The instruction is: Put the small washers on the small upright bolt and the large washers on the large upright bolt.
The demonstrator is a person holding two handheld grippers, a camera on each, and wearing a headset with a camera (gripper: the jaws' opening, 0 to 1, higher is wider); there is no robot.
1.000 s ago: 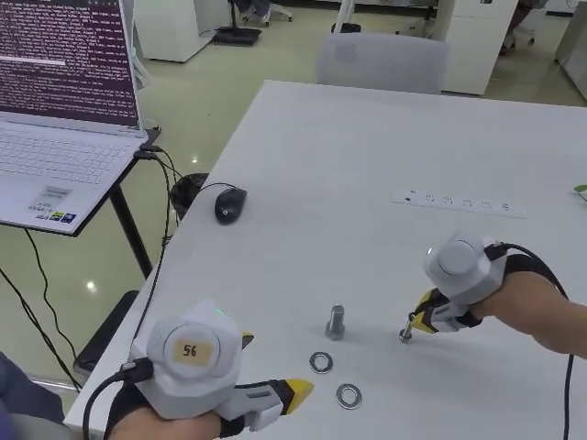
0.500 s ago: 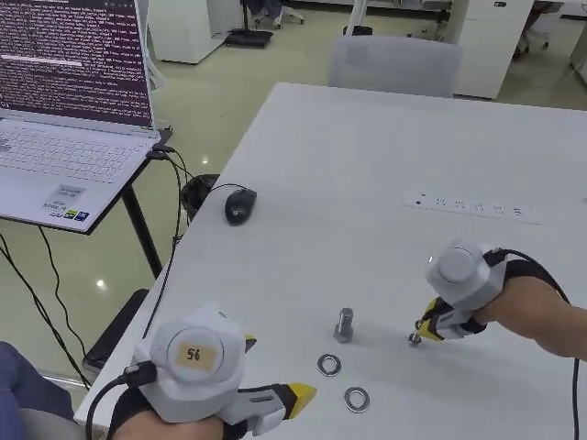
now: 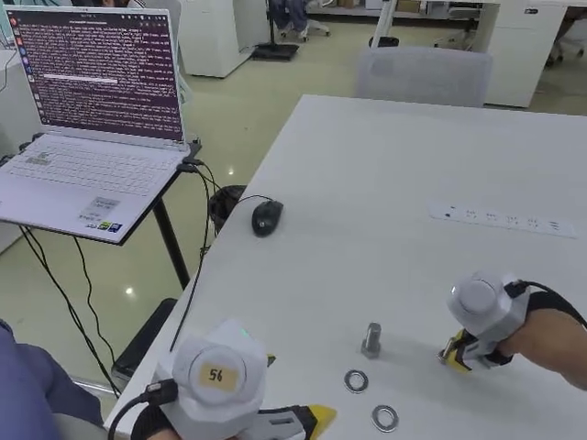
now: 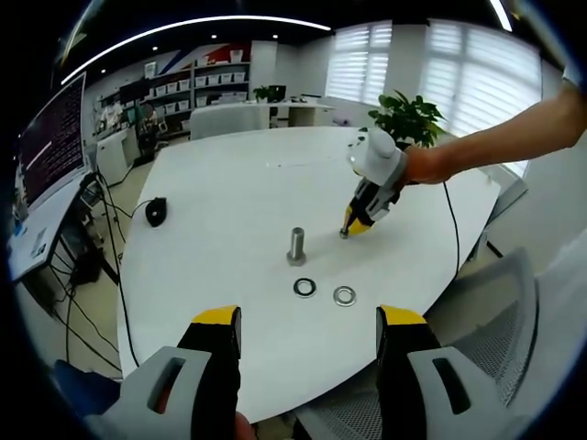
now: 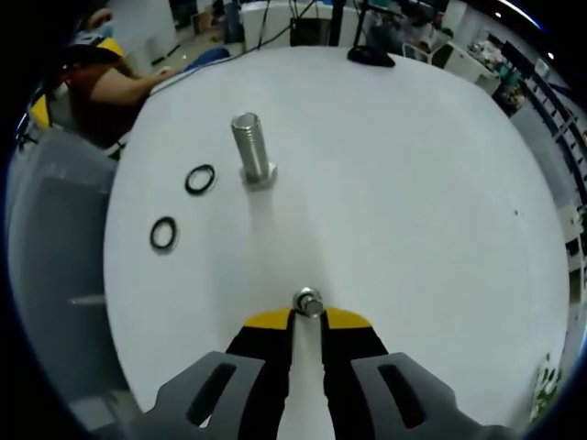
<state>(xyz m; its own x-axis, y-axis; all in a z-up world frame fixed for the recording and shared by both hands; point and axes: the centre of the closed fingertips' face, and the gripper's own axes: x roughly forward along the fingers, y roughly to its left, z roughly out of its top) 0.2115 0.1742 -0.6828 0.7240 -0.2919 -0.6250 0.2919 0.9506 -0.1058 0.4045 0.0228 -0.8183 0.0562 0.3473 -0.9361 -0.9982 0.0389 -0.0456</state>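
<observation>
1. Far left, low at the near edge of the table (image 3: pixel 367 202): left gripper (image 4: pixel 309 321), jaws spread wide with nothing between them, hanging well short of the parts.
2. Next along, toward mid-table: large bolt (image 3: pixel 371 339), standing upright on its head. Shank bare as far as can be seen, with no washer threaded on it yet.
3. Just in front of that bolt: first washer (image 3: pixel 356 380) and second washer (image 3: pixel 385 419), both lying flat and loose, apart from each other and from the bolt.
4. Further right: right gripper (image 5: pixel 305 316), jaws drawn nearly together with only a slim gap, tips either side of the top of the small bolt (image 5: pixel 307 301), which stands upright well apart from the large one. Cannot tell whether clamping the bolt, pinching something on it, or merely flanking it. Something ring-like at the bolt's top, too small to call a washer.
5. Judged overall: partway at best. Two loose washers left to place, probably meant for the large bolt going by their size beside it. Small bolt's share possibly in hand or done, not confirmable here.
</observation>
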